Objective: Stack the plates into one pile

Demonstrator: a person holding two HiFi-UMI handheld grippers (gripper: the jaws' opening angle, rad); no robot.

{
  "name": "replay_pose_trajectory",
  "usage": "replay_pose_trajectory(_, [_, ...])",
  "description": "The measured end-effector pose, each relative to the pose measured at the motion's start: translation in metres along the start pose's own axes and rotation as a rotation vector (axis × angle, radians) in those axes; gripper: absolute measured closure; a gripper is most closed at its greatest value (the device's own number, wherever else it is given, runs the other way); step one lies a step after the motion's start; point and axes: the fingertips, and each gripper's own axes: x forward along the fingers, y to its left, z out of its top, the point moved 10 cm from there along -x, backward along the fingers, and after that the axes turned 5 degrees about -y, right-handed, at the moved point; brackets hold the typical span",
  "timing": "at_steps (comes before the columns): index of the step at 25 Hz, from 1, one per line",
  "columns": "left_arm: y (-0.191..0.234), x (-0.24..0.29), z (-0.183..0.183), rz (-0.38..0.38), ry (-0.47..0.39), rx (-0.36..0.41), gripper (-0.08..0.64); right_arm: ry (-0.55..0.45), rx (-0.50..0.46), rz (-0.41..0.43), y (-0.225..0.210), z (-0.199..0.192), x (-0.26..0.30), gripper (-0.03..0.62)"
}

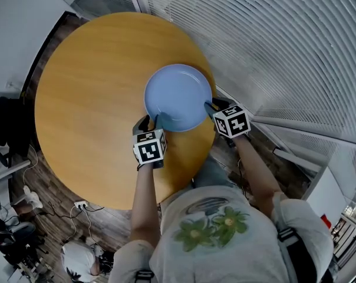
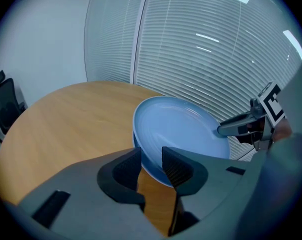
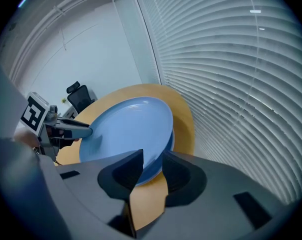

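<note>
Left gripper (image 2: 151, 159) and right gripper (image 3: 152, 160) each closed narrowly on the rim of the blue plate (image 1: 178, 96), at its 7 and 4 o'clock in the head view, over the 3 o'clock side of the round wooden table (image 1: 89, 99) and close to that edge; impossible to tell whether resting on the wood yet, or whether single or doubled. Likely to tip or skid if released on one side first, given only two shallow rim pinches, both on the near half. Could also overhang the table edge and drop toward the window blinds (image 1: 272, 40) if set down any further out.
</note>
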Motion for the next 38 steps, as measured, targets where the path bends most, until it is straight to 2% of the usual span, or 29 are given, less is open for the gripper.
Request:
replay_pose_trajectory(7, [0.008,0.01,-0.008,0.003,0.046,0.003,0.417,0.04,-0.004,-0.004,0.002,-0.004,0.015,0.462])
replay_pose_trajectory(11, [-0.002,0.016,-0.016,0.011,0.076,0.019,0.416,0.03,-0.013,0.012,-0.008,-0.015,0.017,0.461])
replay_pose_trajectory(20, [0.003,0.018,-0.01,0.017,0.09,0.048,0.417,0.048,-0.025,-0.02,-0.006,-0.016,0.028,0.46])
replay_pose_trajectory(24, [0.002,0.007,-0.005,0.024,0.045,0.063,0.429,-0.005,-0.032,-0.044,-0.003,-0.009,0.017,0.459])
replay_pose_trajectory(28, [-0.001,-0.026,0.008,0.024,-0.033,0.074,0.479,-0.073,-0.061,-0.028,0.012,0.003,-0.009,0.46])
replay_pose_trajectory(31, [-0.003,-0.052,0.015,0.008,-0.12,0.086,0.503,-0.105,-0.095,0.029,0.032,0.01,-0.027,0.464])
replay_pose_trajectory(34, [-0.008,-0.077,0.019,-0.035,-0.197,0.093,0.511,-0.138,-0.132,0.082,0.056,0.012,-0.041,0.502])
replay_pose_trajectory(38, [-0.015,-0.102,0.014,-0.101,-0.222,0.039,0.528,-0.211,-0.182,0.153,0.091,0.016,-0.058,0.526])
